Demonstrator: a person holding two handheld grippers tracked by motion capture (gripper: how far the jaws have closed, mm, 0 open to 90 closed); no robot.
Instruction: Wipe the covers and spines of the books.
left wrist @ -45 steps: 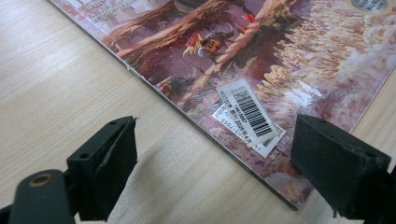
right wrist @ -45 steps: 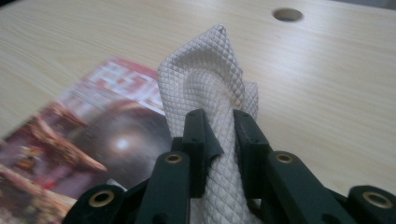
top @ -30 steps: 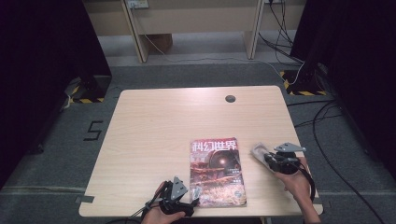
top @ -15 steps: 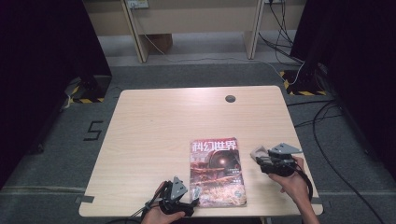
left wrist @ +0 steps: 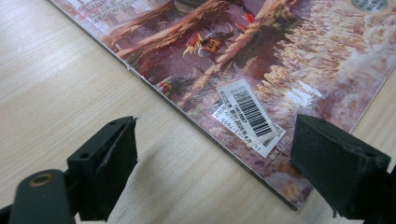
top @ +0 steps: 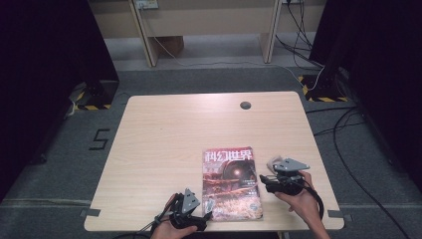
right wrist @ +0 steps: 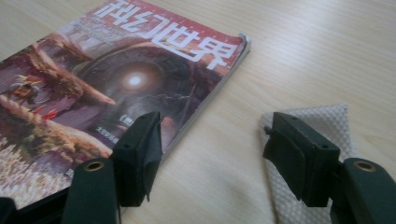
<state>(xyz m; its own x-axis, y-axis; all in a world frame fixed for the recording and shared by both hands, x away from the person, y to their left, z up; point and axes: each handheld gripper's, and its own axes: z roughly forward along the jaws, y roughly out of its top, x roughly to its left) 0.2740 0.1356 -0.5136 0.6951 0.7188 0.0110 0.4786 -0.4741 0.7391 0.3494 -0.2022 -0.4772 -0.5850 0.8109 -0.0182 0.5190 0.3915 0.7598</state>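
I'm holding my right gripper [top: 264, 180] jaws just opened, magazine [top: 230, 184] edge between them, left gripper [top: 205, 217] gaping at its corner

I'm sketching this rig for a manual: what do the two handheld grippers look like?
Both the left gripper and the right gripper are black, each topped by a grey three-cornered plate and trailing a black cable. Their two jaws are blocky, matte black, with a round rivet hole near each base.
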